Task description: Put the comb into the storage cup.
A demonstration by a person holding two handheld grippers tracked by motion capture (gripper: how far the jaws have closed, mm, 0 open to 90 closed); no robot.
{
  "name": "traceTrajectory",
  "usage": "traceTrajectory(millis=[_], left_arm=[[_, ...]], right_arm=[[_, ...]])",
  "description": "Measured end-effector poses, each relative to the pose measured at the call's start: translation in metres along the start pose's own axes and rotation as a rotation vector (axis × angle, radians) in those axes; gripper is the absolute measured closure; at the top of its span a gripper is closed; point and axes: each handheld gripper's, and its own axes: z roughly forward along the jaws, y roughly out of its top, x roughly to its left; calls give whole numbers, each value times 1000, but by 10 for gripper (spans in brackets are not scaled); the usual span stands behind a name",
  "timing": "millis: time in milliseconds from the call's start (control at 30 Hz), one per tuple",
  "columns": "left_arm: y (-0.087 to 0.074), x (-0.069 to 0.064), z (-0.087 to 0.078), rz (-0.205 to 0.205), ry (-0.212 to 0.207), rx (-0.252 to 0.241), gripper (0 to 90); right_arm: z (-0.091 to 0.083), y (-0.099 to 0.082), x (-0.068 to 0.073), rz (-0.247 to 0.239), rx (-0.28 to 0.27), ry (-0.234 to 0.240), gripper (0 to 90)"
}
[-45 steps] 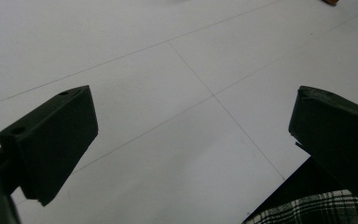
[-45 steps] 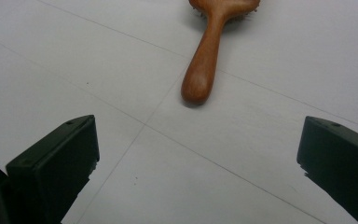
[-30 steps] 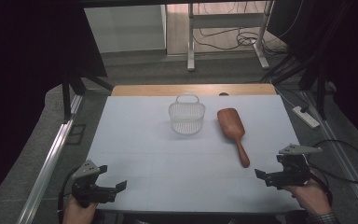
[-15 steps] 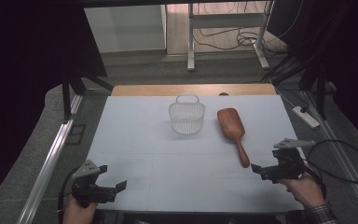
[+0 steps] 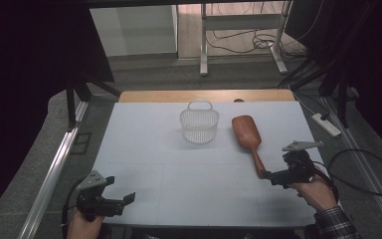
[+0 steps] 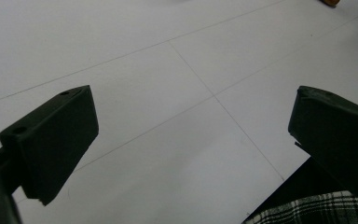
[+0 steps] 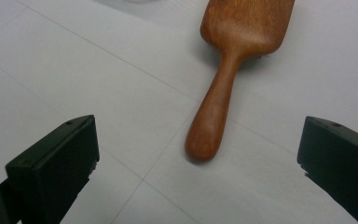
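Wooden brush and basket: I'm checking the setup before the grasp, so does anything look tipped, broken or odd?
Nothing stands out. The wooden brush lies flat, intact, handle toward the open right gripper; the white basket stands upright beside it.

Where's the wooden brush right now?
In the high view the wooden brush lies right of centre on the table, just right of the white basket, its handle end pointing at the open right hand-held gripper.
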Motion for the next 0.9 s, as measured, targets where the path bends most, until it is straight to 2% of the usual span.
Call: traceTrajectory(millis=[100, 233, 500, 800, 900], left_arm=[[0, 0, 0, 1, -1, 2, 14], [0, 0, 0, 2, -1, 4, 15], [0, 1, 0, -1, -7, 3, 16], [0, 1, 0, -2, -8, 3, 17], [0, 1, 0, -1, -8, 4, 18]], right_arm=[[4, 3, -2, 2, 3, 4, 0], [11, 9, -4, -21, 17, 1, 0], [22, 17, -8, -1, 12, -8, 0], [32, 24, -8, -37, 38, -6, 0], [34, 27, -9, -34, 42, -3, 0]])
